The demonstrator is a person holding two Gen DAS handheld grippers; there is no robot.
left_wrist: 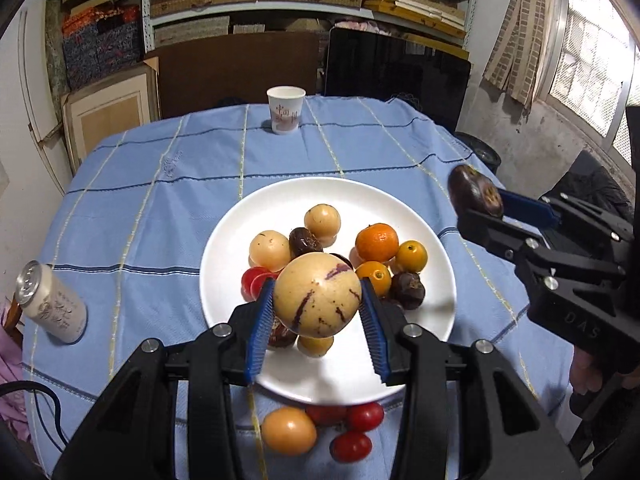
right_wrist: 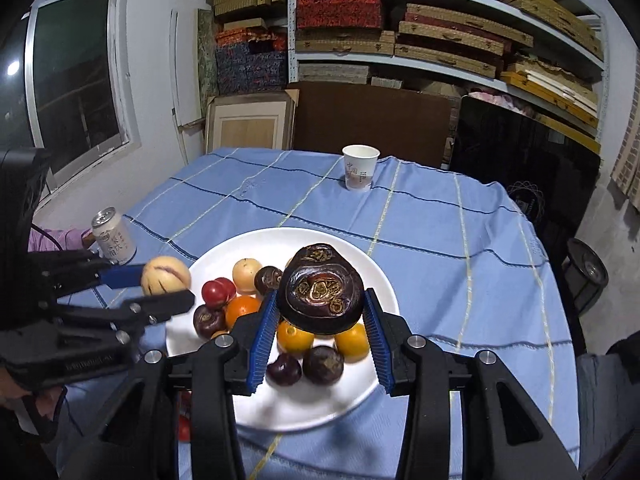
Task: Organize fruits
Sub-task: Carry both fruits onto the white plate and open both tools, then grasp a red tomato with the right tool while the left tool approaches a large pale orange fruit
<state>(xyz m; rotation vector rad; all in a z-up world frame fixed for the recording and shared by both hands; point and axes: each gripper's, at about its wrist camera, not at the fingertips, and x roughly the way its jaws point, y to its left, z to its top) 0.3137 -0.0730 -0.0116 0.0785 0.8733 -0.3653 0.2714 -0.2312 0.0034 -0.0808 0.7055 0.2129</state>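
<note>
My left gripper (left_wrist: 318,298) is shut on a pale yellow melon with purple streaks (left_wrist: 318,294), held above the near part of a white plate (left_wrist: 232,236). It also shows in the right wrist view (right_wrist: 165,276). My right gripper (right_wrist: 320,308) is shut on a dark purple mangosteen (right_wrist: 321,286), held over the plate (right_wrist: 384,276); it shows at the right in the left wrist view (left_wrist: 475,195). The plate holds several fruits: oranges (left_wrist: 377,242), pale round fruits (left_wrist: 270,250), dark fruits (left_wrist: 407,290), red tomatoes (left_wrist: 254,282).
On the blue checked tablecloth (left_wrist: 160,208), an orange fruit (left_wrist: 289,430) and red tomatoes (left_wrist: 351,446) lie in front of the plate. A drink can (left_wrist: 50,306) stands at the left, a paper cup (left_wrist: 285,110) at the far edge. Shelves with boxes stand behind.
</note>
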